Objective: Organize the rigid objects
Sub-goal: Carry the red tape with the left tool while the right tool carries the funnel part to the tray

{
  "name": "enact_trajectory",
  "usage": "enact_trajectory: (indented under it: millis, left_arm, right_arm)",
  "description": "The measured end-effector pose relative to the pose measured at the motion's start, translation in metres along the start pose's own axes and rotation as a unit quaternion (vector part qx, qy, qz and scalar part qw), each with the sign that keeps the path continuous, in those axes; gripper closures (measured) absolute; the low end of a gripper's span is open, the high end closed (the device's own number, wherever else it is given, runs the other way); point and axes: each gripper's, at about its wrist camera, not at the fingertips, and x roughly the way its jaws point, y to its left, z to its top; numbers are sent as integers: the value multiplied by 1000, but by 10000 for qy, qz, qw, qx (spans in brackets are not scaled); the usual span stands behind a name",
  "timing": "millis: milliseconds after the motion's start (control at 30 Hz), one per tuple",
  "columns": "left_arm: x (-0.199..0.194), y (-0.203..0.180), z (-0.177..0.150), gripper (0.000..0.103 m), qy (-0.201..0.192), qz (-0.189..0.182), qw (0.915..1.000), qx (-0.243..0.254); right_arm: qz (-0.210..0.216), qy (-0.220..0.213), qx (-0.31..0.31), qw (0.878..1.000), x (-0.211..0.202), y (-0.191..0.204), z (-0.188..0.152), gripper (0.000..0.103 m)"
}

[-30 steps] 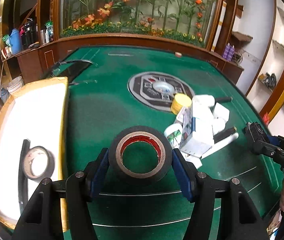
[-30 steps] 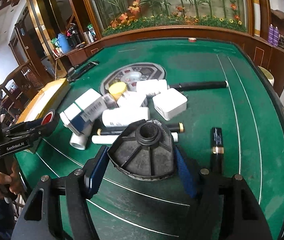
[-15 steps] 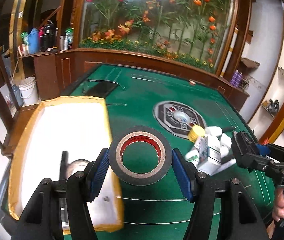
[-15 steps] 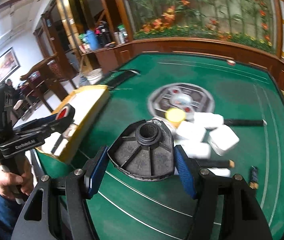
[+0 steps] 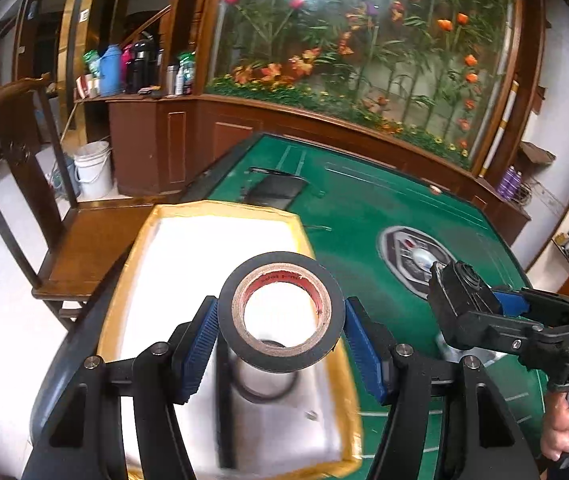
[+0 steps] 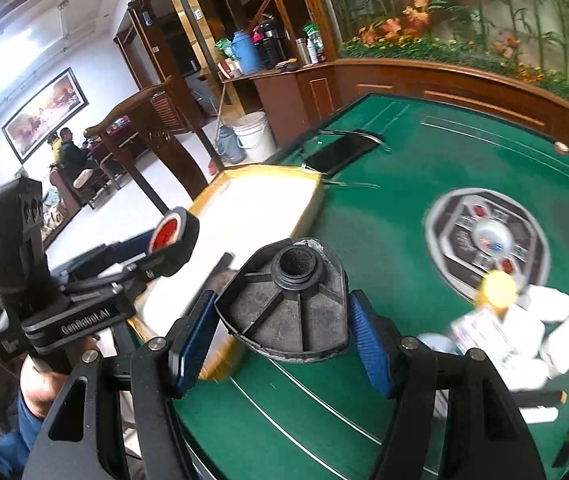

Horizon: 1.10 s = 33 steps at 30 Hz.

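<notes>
Left gripper (image 5: 280,340) first: my blue pads are clamped on the black roll of electrical tape with the red core (image 5: 280,312), one pad at nine o'clock of it and one at three. It hangs above the white foam tray with the yellow taped rim (image 5: 348,392). Down through the roll's hole I can make out a ring lying in the tray (image 5: 264,380), and a dark strip beside it at its nine o'clock; both are blurred, so I count two things in there at most.

Right gripper (image 6: 282,332) now: pads shut on the black ribbed plastic cap with the round threaded neck (image 6: 288,304), held above the green felt table (image 6: 404,184) just off the tray's near corner, not yet over it.

So, my reading: two pieces in flight, neither set down, and the job is somewhere in the middle.

Further out, at two o'clock from the cap, the pile of white boxes and bottles (image 6: 524,332) waits on the felt, one yellow-lidded jar (image 6: 498,286) among them and dark sticks along its near side. Too smeared to count exactly; several at least.
</notes>
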Motion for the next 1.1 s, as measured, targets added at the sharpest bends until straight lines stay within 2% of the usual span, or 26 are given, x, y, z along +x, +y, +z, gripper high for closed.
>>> enact_trajectory:
  millis: [300, 567, 667, 800, 1100]
  left_arm:
    - [43, 51, 19, 37, 368, 419, 9982, -225]
    - [93, 80, 26, 36, 867, 564, 9934, -496]
    - [109, 82, 25, 36, 1087, 538, 9913, -519]
    - [126, 73, 24, 36, 1307, 637, 9890, -287]
    - [131, 65, 27, 36, 1287, 692, 9892, -136]
  right_arm:
    - [-8, 205, 47, 9998, 58, 20, 50, 38]
    - [-95, 601, 288, 9977, 134, 23, 76, 38]
    - [-136, 739, 492, 9960, 161, 22, 86, 38]
    - [-280, 848, 603, 9942, 189, 18, 95, 38]
    - [-570, 1053, 513, 9915, 223, 18, 94, 38]
